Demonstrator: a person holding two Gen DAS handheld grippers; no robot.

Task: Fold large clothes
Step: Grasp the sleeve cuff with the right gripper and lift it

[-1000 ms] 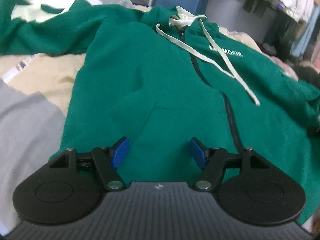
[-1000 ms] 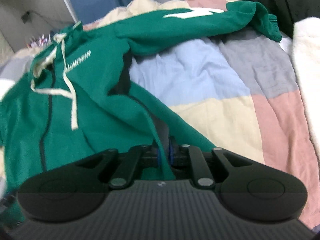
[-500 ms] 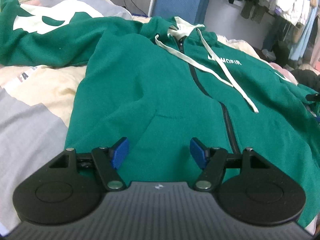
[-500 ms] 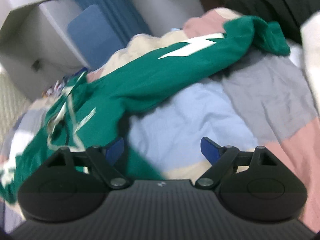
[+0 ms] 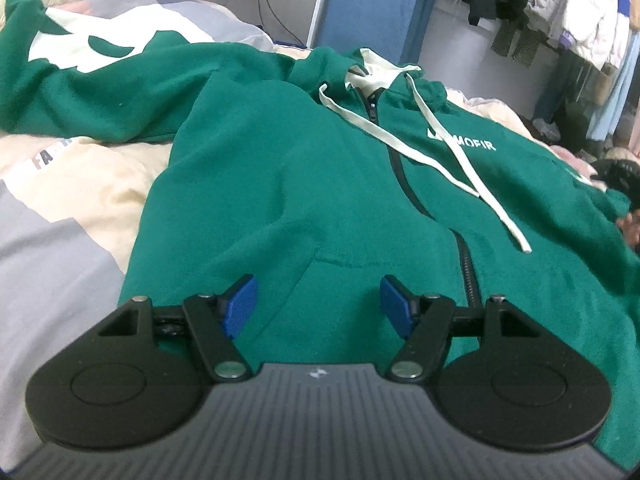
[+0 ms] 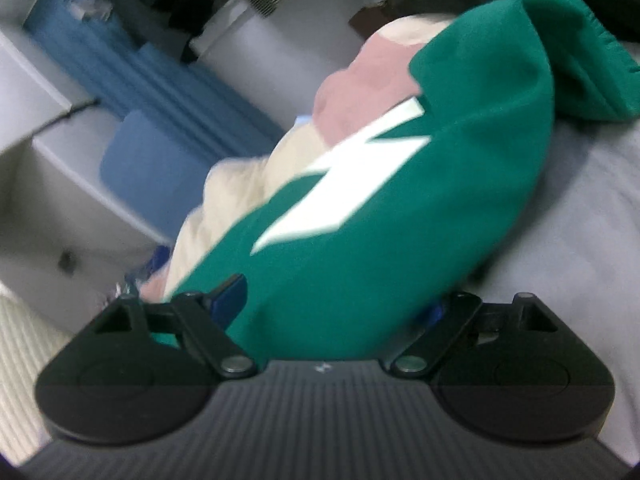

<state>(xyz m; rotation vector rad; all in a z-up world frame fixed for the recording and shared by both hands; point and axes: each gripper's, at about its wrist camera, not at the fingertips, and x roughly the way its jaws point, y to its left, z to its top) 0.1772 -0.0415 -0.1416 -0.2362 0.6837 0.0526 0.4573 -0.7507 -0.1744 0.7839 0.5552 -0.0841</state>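
Green fleece covers most of the bed: the hoodie (image 5: 280, 168) lies face up on the patchwork quilt (image 5: 52, 248), zipped, hood end away from the person, hem toward them, its cream drawstrings (image 5: 448, 160) trailing over the chest. Taking the hoodie's zip (image 5: 404, 184) as the marker, the left gripper (image 5: 316, 302) hovers low over the pocket panel on the near-hem side of it, jaws standing wide with nothing between the blue pads (image 5: 239, 306).

The right gripper (image 6: 336, 304) is out at the sleeve (image 6: 400, 220) on the far side of the zip — the one with the white stripe. Its jaws have just been opening and now gape, and the sleeve cloth runs through the gap; the view is blurred, so I cannot see the pads pressing, and I read it as not yet gripped.

The sleeve's long axis runs away from the right gripper, up toward the cuff (image 6: 592, 60), and roughly square to the zip. So the right hand is plainly the nearer one, and the coming move likely turns on pinching that sleeve and carrying it inward across the chest toward the zip.
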